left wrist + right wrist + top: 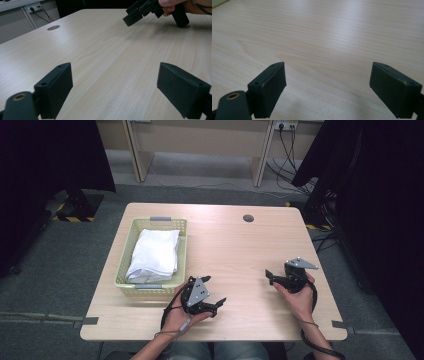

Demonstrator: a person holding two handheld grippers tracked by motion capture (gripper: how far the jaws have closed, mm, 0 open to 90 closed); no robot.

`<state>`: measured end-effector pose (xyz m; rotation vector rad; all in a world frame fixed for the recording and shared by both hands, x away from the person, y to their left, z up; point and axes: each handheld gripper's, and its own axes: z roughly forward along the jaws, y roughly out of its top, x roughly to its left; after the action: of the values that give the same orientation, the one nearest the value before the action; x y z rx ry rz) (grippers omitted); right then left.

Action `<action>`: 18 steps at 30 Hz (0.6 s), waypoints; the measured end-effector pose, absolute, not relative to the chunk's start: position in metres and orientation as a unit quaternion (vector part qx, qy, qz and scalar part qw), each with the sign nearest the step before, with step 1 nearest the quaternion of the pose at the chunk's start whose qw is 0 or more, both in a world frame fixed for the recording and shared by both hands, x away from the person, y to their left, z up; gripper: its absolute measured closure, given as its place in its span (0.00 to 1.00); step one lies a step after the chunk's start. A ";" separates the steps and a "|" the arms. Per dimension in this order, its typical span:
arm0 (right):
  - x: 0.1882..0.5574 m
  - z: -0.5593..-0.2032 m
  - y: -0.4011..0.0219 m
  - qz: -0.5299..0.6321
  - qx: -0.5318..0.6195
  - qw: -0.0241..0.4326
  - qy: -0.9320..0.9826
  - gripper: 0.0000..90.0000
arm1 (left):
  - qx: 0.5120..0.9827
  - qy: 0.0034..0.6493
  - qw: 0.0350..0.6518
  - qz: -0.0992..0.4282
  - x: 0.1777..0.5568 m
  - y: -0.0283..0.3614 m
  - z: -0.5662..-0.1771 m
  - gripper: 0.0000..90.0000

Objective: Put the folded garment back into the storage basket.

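Your left gripper near the yellow basket holding a folded white cloth, jaws wide apart, your right gripper over bare table, jaws also apart, both empty.

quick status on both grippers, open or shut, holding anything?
Left gripper: open, holding nothing, beside the basket.
Right gripper: open, holding nothing, over bare table.
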<state>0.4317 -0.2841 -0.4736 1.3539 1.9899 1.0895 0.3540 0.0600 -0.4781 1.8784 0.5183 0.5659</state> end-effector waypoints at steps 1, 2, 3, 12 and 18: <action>0.431 -0.474 -0.284 0.400 0.497 0.247 0.730 0.16 | 0.786 0.217 0.528 0.237 0.354 0.060 -0.478 0.14; 0.431 -0.474 -0.284 0.400 0.496 0.248 0.730 0.16 | 0.786 0.217 0.528 0.237 0.354 0.060 -0.478 0.14; 0.431 -0.473 -0.284 0.399 0.496 0.249 0.730 0.16 | 0.786 0.218 0.528 0.237 0.354 0.060 -0.478 0.14; 0.429 -0.473 -0.284 0.405 0.493 0.253 0.727 0.16 | 0.785 0.218 0.528 0.237 0.354 0.060 -0.478 0.14; 0.430 -0.473 -0.287 0.409 0.495 0.248 0.726 0.15 | 0.784 0.224 0.530 0.232 0.355 0.061 -0.478 0.14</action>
<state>0.4300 -0.2869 -0.4733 1.3488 1.9781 1.1138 0.3554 0.0615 -0.4779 1.8710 0.5344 0.5545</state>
